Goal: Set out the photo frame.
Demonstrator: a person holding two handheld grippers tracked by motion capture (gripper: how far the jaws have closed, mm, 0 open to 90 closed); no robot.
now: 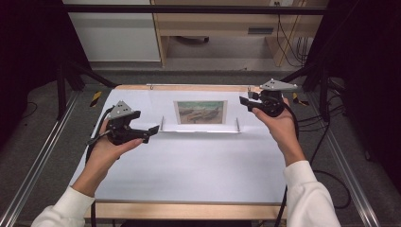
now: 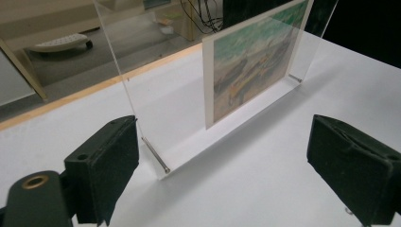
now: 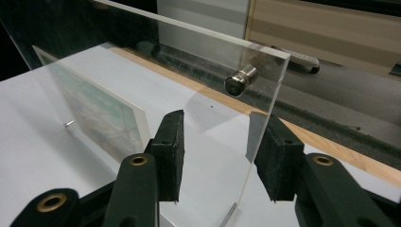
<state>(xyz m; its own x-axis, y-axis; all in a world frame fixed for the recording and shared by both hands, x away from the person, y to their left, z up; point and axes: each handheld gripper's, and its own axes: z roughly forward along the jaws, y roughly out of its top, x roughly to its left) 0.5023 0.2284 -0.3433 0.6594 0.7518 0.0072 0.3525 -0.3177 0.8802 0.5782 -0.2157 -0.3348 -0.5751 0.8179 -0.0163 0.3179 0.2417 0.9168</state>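
A clear acrylic picture stand (image 1: 165, 109) is upright at the middle back of the white table (image 1: 189, 170), with a painted print (image 1: 200, 112) inside it. My left gripper (image 1: 150, 132) hovers low by the stand's left bottom corner (image 2: 161, 163). In the left gripper view the left gripper (image 2: 227, 161) is open, its jaws wide apart with nothing between them. My right gripper (image 1: 243, 101) is at the stand's right edge. In the right gripper view the right gripper (image 3: 222, 156) straddles that clear edge (image 3: 265, 127) below a metal bolt (image 3: 240, 81), and the pads are not pressing on it.
The table's far wooden edge (image 1: 189, 88) runs just behind the stand. Beyond it are a wooden desk (image 1: 227, 23) and cables on the floor. Black frame posts (image 1: 61, 90) and metal rails (image 1: 42, 151) flank the table.
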